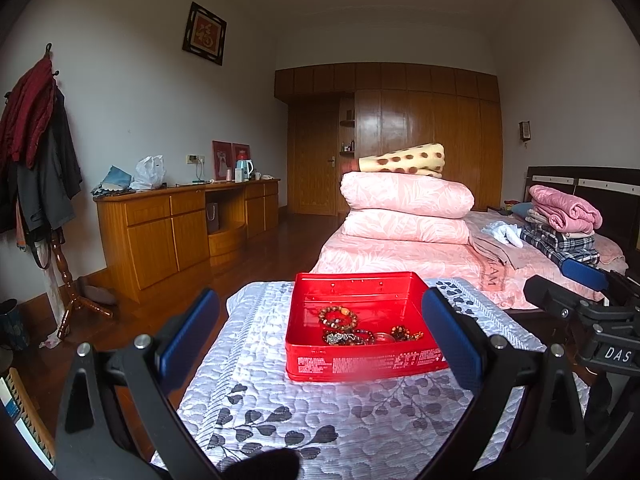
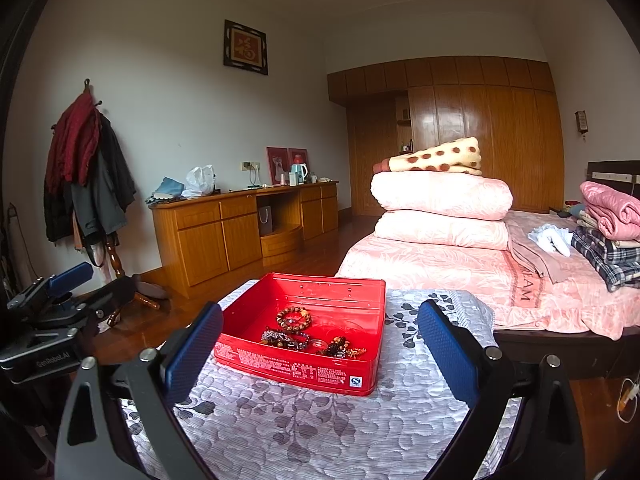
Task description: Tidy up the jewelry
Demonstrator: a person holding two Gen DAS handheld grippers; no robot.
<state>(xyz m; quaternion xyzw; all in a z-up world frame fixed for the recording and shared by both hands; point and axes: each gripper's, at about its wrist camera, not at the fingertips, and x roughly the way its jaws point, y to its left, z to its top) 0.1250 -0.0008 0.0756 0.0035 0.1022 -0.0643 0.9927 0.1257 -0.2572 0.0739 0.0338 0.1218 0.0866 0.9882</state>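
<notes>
A red tin box (image 1: 362, 364) (image 2: 296, 372) stands open on a table with a grey leaf-patterned quilted cloth (image 1: 312, 420) (image 2: 320, 420). Inside lie several beaded bracelets: a brown bead ring (image 1: 338, 317) (image 2: 294, 318) and darker tangled strands (image 1: 360, 337) (image 2: 312, 342). My left gripper (image 1: 320, 340) is open and empty, held back from the box's near side. My right gripper (image 2: 320, 344) is open and empty, also short of the box. The right gripper shows at the right edge of the left wrist view (image 1: 588, 300); the left gripper shows at the left edge of the right wrist view (image 2: 60, 300).
A bed (image 1: 420, 256) (image 2: 480, 272) with folded pink quilts and stacked clothes stands right behind the table. A wooden sideboard (image 1: 180, 228) (image 2: 240, 232) lines the left wall, a coat stand (image 1: 36, 160) (image 2: 88, 176) near it. Wood floor lies between.
</notes>
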